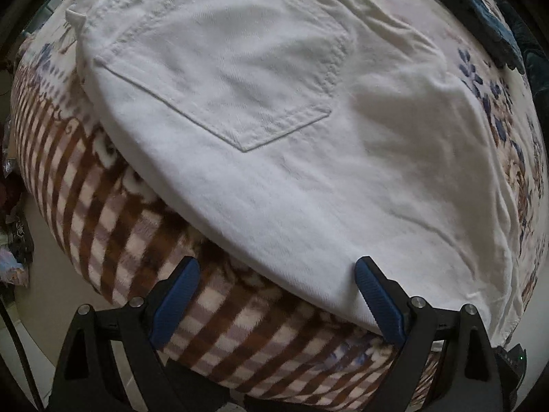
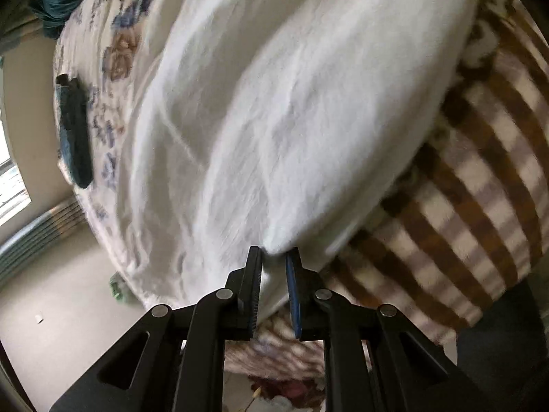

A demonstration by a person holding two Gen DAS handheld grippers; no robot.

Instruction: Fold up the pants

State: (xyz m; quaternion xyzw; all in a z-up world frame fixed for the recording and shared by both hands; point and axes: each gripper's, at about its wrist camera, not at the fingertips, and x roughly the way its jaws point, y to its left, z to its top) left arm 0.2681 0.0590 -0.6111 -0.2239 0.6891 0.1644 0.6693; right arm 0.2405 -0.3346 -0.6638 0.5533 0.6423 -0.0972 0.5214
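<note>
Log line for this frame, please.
left gripper: open, at pants edge | right gripper: shut on pants fabric | pants on bed blanket

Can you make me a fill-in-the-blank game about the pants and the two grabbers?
1. The pants are the color ____.
2. The right gripper is shut on the ____.
3. The left gripper has its jaws ____.
4. The blanket under the pants has a brown ____ pattern.

Missing words: white; pants; open; checked

Daylit window (image 2: pixel 10 185) above a pale floor (image 2: pixel 58 302).
</note>
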